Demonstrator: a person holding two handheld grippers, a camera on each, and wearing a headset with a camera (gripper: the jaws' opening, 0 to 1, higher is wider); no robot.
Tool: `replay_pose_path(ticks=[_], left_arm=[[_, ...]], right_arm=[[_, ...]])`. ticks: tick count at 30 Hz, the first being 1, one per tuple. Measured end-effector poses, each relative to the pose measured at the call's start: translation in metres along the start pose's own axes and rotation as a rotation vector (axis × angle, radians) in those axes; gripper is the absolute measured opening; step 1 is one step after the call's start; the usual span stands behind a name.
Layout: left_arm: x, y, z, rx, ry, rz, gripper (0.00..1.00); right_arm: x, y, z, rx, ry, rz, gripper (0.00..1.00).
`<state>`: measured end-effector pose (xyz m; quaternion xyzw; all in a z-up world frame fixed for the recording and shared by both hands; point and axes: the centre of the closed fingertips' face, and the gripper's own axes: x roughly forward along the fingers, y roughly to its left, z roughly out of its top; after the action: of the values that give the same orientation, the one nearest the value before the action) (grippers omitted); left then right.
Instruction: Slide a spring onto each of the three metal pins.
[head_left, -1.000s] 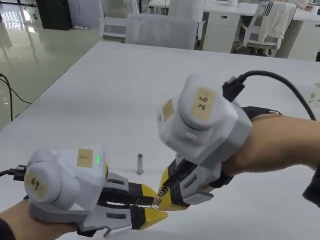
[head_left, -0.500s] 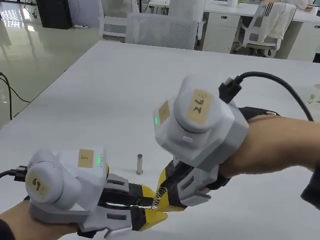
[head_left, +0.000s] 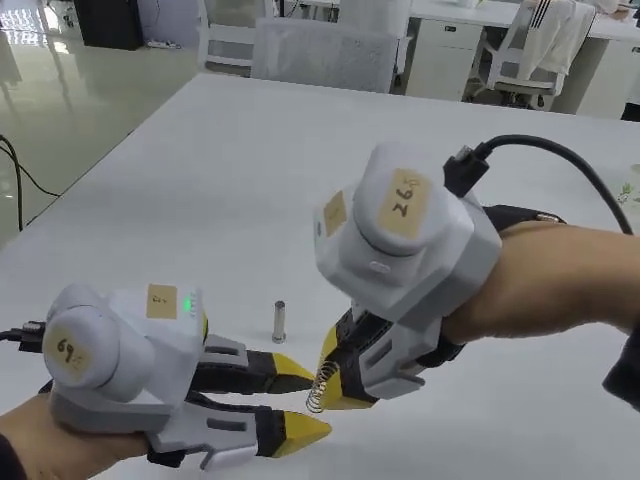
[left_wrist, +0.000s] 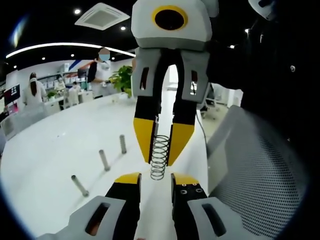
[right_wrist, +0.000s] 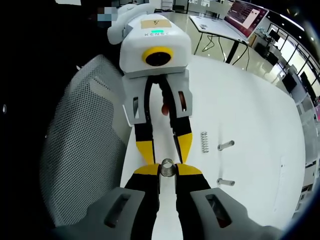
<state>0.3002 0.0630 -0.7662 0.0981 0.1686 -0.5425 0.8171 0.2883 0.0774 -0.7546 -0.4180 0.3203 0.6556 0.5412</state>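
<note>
My right gripper (head_left: 332, 385) is shut on a small steel spring (head_left: 319, 386) that hangs from its yellow tips just above the white table (head_left: 250, 180). In the right gripper view the spring (right_wrist: 168, 168) sits end-on between that gripper's (right_wrist: 168, 174) tips. My left gripper (head_left: 300, 400) faces it, open, its tips just short of the spring (left_wrist: 159, 159). Three upright metal pins (left_wrist: 122, 144) (left_wrist: 104, 160) (left_wrist: 79, 185) stand bare on the table; one pin (head_left: 279, 322) shows just beyond the grippers. A loose spring (right_wrist: 204, 142) lies beside two pins (right_wrist: 226, 145).
A grey mesh chair back (right_wrist: 82, 150) stands close at the table's near edge. Beyond the far edge are more chairs (head_left: 320, 55) and desks. People stand far off in the room (left_wrist: 100, 67). A black cable (head_left: 560, 165) runs from the right gripper.
The left gripper's jaws have spread and drawn back a little from the spring. The right gripper still holds the spring in much the same spot.
</note>
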Motion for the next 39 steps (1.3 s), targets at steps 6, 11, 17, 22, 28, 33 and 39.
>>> replay_pose_path(ticks=[6,11,17,22,28,33,39], left_arm=[[-0.007,0.009,-0.006,-0.030,-0.002,0.035,0.21],[-0.015,0.016,-0.010,-0.060,-0.009,0.072,0.27],[-0.024,0.023,-0.016,-0.091,-0.018,0.130,0.34],[-0.031,0.026,-0.019,-0.118,-0.030,0.174,0.39],[-0.028,0.025,-0.019,-0.130,-0.035,0.193,0.45],[-0.026,0.022,-0.020,-0.115,-0.020,0.187,0.47],[-0.024,0.020,-0.022,-0.115,-0.015,0.181,0.47]], right_arm=[[0.000,-0.002,-0.008,0.011,0.010,-0.007,0.08],[0.000,-0.005,-0.013,0.023,0.015,-0.011,0.08],[-0.001,-0.007,-0.017,0.029,0.018,-0.016,0.08],[-0.001,-0.011,-0.021,0.035,0.026,-0.024,0.08],[-0.006,-0.017,-0.026,0.045,0.028,-0.042,0.08],[-0.018,-0.031,-0.036,0.064,0.035,-0.082,0.08],[-0.032,-0.054,-0.046,0.099,0.038,-0.140,0.08]])
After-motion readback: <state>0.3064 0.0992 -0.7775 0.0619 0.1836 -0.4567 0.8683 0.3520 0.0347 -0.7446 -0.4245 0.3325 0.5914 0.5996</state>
